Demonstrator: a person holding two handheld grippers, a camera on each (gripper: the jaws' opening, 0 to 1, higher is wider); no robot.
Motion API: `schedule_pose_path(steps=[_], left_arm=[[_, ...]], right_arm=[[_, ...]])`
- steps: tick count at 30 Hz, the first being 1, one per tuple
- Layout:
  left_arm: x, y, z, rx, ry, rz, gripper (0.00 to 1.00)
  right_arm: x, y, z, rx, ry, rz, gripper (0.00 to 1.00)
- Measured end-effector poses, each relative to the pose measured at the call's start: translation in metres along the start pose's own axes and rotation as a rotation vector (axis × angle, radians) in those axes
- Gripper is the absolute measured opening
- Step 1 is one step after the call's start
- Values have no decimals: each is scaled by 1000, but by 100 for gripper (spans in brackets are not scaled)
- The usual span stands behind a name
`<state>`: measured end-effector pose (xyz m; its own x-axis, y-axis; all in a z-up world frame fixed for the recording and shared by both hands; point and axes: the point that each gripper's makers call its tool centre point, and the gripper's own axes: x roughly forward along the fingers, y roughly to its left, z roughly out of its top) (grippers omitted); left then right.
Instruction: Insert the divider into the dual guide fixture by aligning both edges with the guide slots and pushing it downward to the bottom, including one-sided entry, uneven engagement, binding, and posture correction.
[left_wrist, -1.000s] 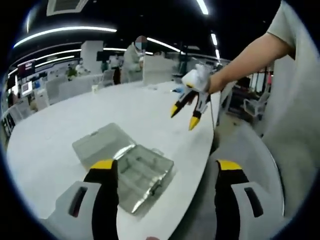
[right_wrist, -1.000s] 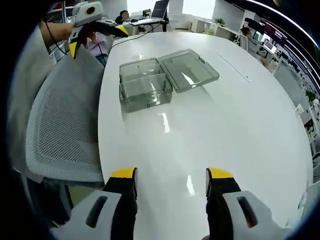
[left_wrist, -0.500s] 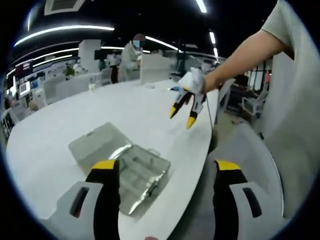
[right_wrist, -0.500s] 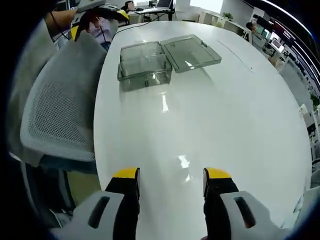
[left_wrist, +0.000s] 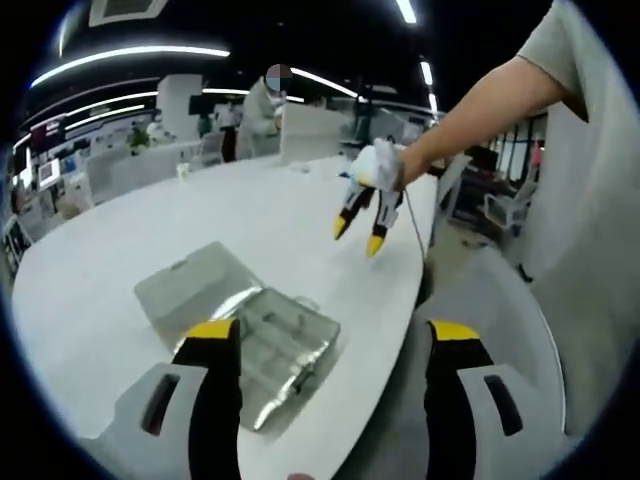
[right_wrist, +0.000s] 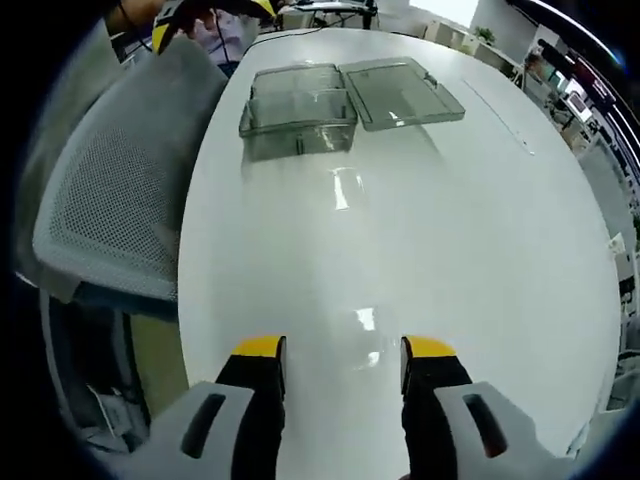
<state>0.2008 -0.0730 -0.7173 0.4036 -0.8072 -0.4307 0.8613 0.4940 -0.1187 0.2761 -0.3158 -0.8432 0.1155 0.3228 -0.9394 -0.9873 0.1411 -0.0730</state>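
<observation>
Both grippers hang empty, jaws open. The clear box (left_wrist: 245, 335) lies on the worktop (right_wrist: 420, 240), nearer the left gripper (left_wrist: 325, 345); right gripper (right_wrist: 335, 355) well apart.

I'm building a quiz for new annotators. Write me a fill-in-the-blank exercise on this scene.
1. The clear plastic compartment box lies on the white table with its hinged lid ____.
2. The jaws of the left gripper and of the right gripper stand ____, holding nothing.
3. Beside the table's edge stands a grey ____ office chair.
4. In the left gripper view, the right gripper hangs ____ the table.

Missing words: open; open; mesh; above
</observation>
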Motion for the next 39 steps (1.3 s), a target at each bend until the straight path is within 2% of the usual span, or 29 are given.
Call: schedule_pose_path(steps=[9, 16, 18, 27, 32, 35, 39], left_arm=[[2, 3, -1, -4, 10, -1, 73], [4, 5, 0, -12, 11, -2, 72], [4, 5, 1, -15, 9, -2, 72], [7, 5, -2, -24, 17, -11, 72], [7, 7, -1, -30, 18, -10, 71], [8, 7, -1, -33, 18, -10, 71], [9, 7, -4, -38, 23, -15, 70]], right_arm=[[11, -7, 1, -54, 34, 29, 39], [19, -9, -4, -71, 58, 61, 34], [21, -8, -7, -98, 74, 71, 34], [26, -11, -8, -113, 88, 87, 33], [30, -12, -12, -136, 118, 96, 33], [30, -13, -11, -134, 114, 97, 35], [31, -13, -12, -128, 109, 112, 32]])
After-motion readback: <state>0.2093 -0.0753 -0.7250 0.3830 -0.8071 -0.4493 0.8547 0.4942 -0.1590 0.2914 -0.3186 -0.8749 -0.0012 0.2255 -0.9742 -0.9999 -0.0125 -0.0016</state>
